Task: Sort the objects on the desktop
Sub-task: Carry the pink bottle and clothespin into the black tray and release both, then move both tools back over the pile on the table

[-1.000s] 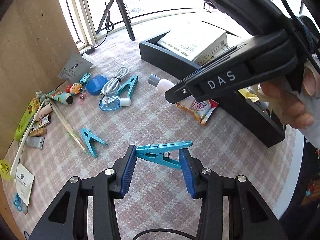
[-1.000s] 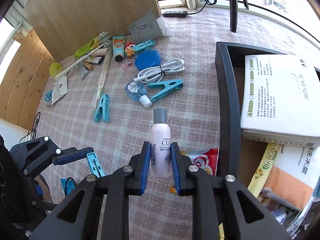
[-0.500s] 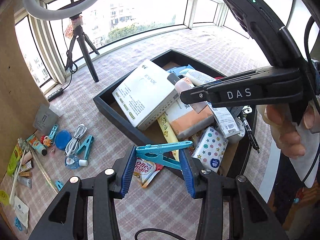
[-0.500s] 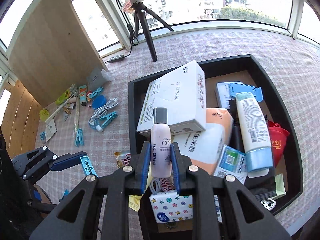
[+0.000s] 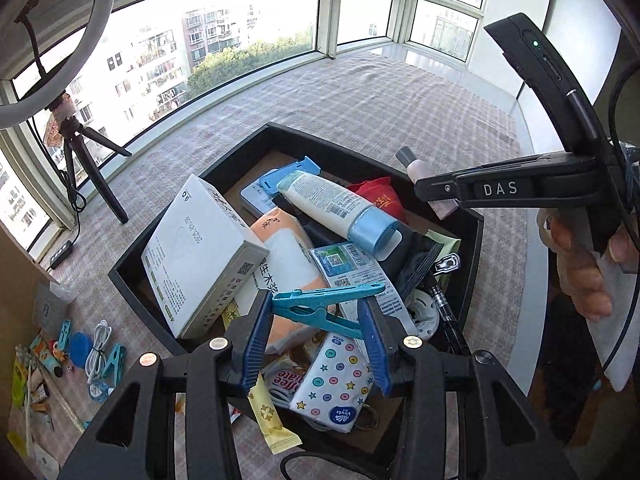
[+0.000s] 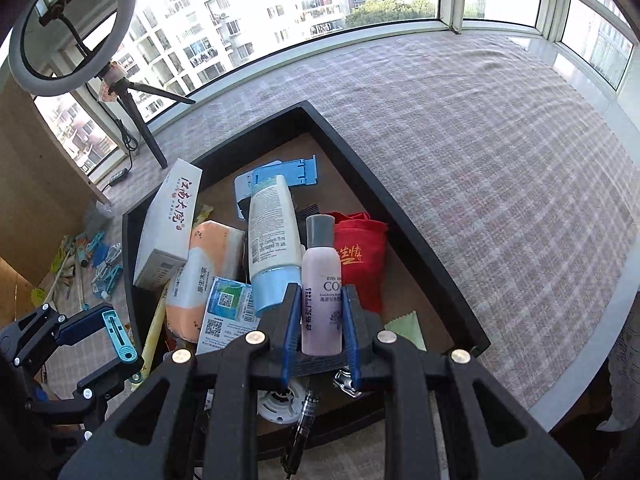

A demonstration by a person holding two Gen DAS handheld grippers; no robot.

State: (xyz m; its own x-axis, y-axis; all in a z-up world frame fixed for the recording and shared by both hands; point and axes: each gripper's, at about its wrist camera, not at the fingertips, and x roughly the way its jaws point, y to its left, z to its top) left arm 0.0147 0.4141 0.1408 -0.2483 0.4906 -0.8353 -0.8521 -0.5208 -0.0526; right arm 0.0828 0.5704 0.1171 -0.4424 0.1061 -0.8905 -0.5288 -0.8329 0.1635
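Note:
A blue clothes peg (image 5: 320, 304) lies crosswise between the pads of my left gripper (image 5: 316, 306), above the near part of the black tray (image 5: 132, 268). The jaws are opening, but the peg still spans from pad to pad. My right gripper (image 6: 321, 296) is shut on a pink bottle (image 6: 322, 268) with a grey cap, held upright over the tray's right half (image 6: 384, 188). The left wrist view shows that bottle (image 5: 416, 166) poking out past the right gripper (image 5: 424, 192) over the tray's far right corner. In the right wrist view the left gripper (image 6: 108, 328) and peg (image 6: 118, 332) are at the lower left.
The tray is crowded: a white box (image 5: 200, 248), a white tube with a blue cap (image 5: 336, 204), tissue packs (image 5: 336, 384), a red pouch (image 6: 360, 256). Loose small items (image 5: 80, 344) lie on the checked cloth at left. A ring light on a tripod (image 5: 92, 164) stands by the window.
Both grippers have swept from over the loose items on the cloth to above the black tray, each carrying its object. The right gripper has rolled, and the bottle now hangs over the tray's right half.

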